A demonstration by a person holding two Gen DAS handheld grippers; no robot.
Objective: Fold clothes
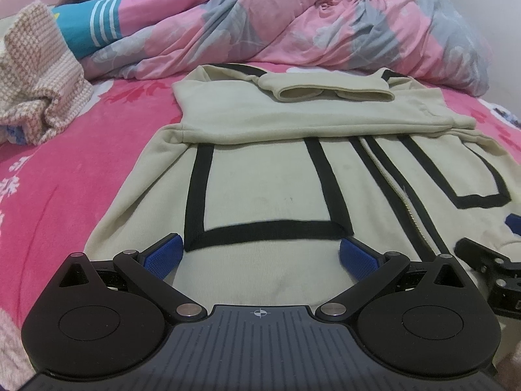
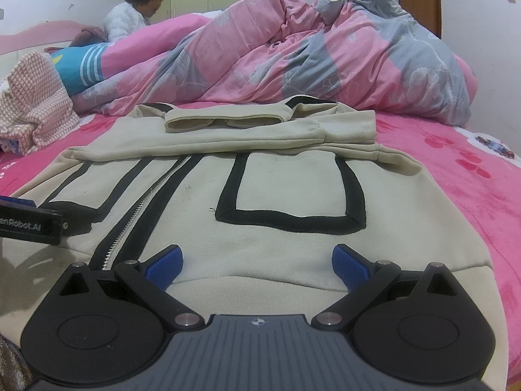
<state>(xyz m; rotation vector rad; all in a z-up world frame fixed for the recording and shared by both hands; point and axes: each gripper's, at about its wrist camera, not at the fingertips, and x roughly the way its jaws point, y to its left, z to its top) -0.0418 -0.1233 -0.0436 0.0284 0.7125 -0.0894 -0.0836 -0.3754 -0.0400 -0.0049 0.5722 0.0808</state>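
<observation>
Your beige zip-up jacket with black tape trim (image 1: pixel 267 195) lies flat on the pink floral bed (image 1: pixel 65 189), sleeves folded across its chest. Both tongs, left (image 1: pixel 260 254) and right (image 2: pixel 255 265), stand apart over the hem, holding nothing. Likely next: pinch the hem evenly and carry it toward the collar.

Ahead of the left gripper (image 1: pixel 260 254), whose pads are blue on black arms, lies a beige jacket (image 1: pixel 270 176) with black stripe outlines. Beyond it is a pink and grey floral quilt (image 1: pixel 293 26). Under the jacket, the sheet (image 1: pixel 65 176) is hot pink with flowers. Far left sits a pink-and-white checked cloth (image 1: pixel 35 75), beside teal fabric with white stripes (image 1: pixel 88 26).
</observation>
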